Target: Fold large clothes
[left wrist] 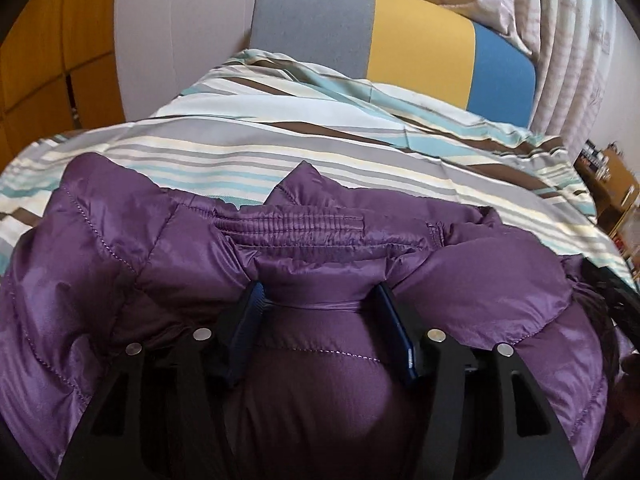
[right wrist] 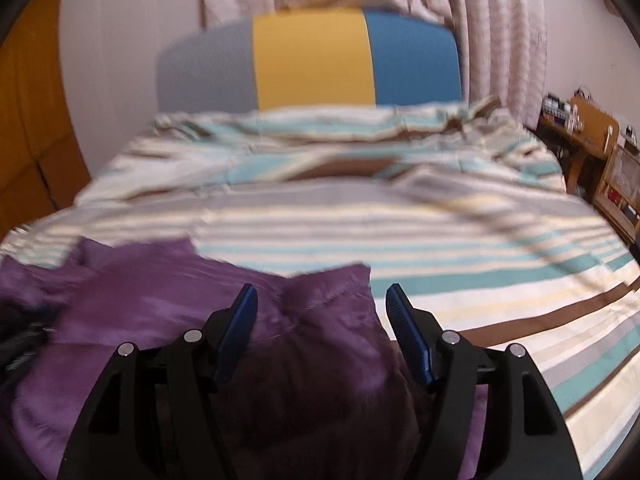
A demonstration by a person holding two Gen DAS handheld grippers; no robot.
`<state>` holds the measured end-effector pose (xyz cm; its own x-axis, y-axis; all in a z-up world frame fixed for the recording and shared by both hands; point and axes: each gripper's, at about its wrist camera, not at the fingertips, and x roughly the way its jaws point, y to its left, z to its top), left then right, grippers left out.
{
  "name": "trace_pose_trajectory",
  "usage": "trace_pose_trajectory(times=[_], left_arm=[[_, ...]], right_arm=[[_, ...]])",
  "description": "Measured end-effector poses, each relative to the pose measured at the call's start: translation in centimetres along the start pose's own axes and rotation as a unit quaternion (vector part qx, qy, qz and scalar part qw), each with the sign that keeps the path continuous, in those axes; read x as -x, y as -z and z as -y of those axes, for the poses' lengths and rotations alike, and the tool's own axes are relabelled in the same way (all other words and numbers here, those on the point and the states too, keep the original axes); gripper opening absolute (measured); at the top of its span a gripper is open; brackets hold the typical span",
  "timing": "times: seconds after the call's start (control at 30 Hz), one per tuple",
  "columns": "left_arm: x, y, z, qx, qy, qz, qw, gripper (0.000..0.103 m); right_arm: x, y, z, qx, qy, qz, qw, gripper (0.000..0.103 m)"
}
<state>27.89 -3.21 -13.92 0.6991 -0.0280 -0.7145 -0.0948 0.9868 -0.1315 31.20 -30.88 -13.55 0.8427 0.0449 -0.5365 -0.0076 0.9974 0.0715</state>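
A purple quilted puffer jacket [left wrist: 304, 248] lies bunched on a bed with a striped cover [left wrist: 280, 140]. My left gripper [left wrist: 320, 304] has its jaws spread wide, and a thick fold of the jacket fills the gap and touches both blue pads. In the right wrist view, which is blurred, my right gripper [right wrist: 320, 308] is open above a corner of the same jacket [right wrist: 160, 308]. Purple fabric lies between and under its fingers, and its right pad [right wrist: 408, 332] stands clear of the cloth.
The headboard [right wrist: 312, 60] has grey, yellow and blue panels at the far end of the bed. Pale curtains [right wrist: 480, 20] hang behind it. A wooden desk with clutter [right wrist: 588, 136] stands to the right. Orange wooden doors [left wrist: 48, 60] are on the left.
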Motion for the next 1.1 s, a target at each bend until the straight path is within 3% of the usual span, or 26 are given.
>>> trace_pose_trajectory(times=[0.1,0.23,0.4,0.7,0.8,0.87,0.97,1.1], left_arm=[[0.0,-0.1,0.0,0.004,0.007,0.002,1.0,0.061],[0.1,-0.1,-0.2,0.012,0.015,0.005,0.9998,0.061],[0.3,-0.1,-1.4,0.044,0.041,0.013,0.9981,0.061],[0.8,-0.4,-1.5,0.05,0.046,-0.001,0.9977,0.065],[2.4,-1.2,-2.6,0.044,0.018,0.005,0.9989,0.066],[3.1,-1.8,-4.3,0.052,-0.024,0.02,0.9982,0.083],[2.3,-2.3,-7.0,0.072,-0.07,0.003,0.9949,0.083],[-0.2,-1.7,-8.5,0.083,-0.059,-0.019,0.9946,0.089]], right_arm=[[3.7,0.2,-1.6,0.008,-0.064,0.021,0.998,0.066],[3.5,0.6,-5.9,0.075,-0.106,-0.007,0.992,0.06],[-2.8,1.1,-8.0,0.086,-0.091,-0.093,0.988,0.06],[-4.3,1.9,-8.0,0.097,-0.078,-0.09,0.988,0.061],[-4.5,2.0,-7.8,0.097,-0.078,-0.089,0.988,0.061],[-4.5,1.9,-7.9,0.097,-0.078,-0.087,0.988,0.062],[-4.4,2.0,-8.0,0.097,-0.078,-0.085,0.989,0.062],[-4.3,2.0,-8.0,0.094,-0.081,-0.081,0.989,0.062]])
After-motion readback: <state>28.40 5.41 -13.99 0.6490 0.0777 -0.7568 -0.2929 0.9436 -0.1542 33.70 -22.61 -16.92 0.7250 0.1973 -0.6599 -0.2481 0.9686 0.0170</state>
